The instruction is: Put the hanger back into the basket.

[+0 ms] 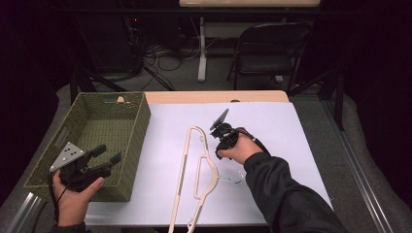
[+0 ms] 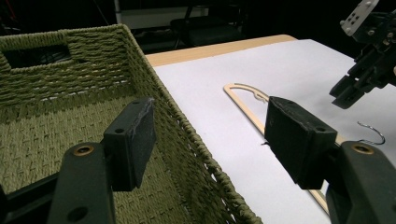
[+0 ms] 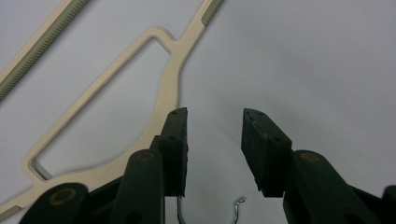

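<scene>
I see the cream plastic clothes hanger with a metal hook (image 1: 197,179) lying flat on the white sheet (image 1: 291,136) covering the counter. My right gripper (image 3: 215,149) hangs just above its hook — jaws spread, nothing held. My left gripper (image 1: 108,154) sits over the green woven basket (image 1: 138,121) — jaws also spread, nothing between them.

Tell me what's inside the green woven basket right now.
The basket looks empty: bare woven floor in the high view and left gripper view. The left claw, held over its near corner, hides a small patch there.
</scene>
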`<action>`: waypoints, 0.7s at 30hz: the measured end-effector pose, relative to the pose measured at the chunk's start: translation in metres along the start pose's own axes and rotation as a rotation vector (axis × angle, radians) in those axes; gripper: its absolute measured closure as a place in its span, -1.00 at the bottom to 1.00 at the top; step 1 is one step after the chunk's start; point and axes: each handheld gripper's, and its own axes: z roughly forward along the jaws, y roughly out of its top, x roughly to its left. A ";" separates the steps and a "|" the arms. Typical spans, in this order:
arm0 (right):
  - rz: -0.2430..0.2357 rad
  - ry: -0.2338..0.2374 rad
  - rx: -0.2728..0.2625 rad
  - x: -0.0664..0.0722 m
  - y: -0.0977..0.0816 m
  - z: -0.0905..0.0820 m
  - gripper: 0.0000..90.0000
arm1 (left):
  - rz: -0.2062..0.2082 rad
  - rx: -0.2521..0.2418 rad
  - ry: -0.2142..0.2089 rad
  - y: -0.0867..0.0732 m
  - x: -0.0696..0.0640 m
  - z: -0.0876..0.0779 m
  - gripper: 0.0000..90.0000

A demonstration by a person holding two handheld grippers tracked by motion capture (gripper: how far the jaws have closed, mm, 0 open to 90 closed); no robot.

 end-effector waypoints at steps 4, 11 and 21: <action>-0.021 -0.018 -0.006 0.003 0.001 0.006 0.37 | 0.004 0.001 -0.005 0.000 -0.001 0.001 -0.25; -0.051 -0.014 0.020 0.013 0.006 0.016 0.39 | 0.003 0.003 -0.004 0.000 0.000 0.001 -0.25; -0.056 0.013 0.056 0.023 0.012 0.035 0.42 | 0.001 0.005 -0.002 -0.001 0.000 0.001 -0.25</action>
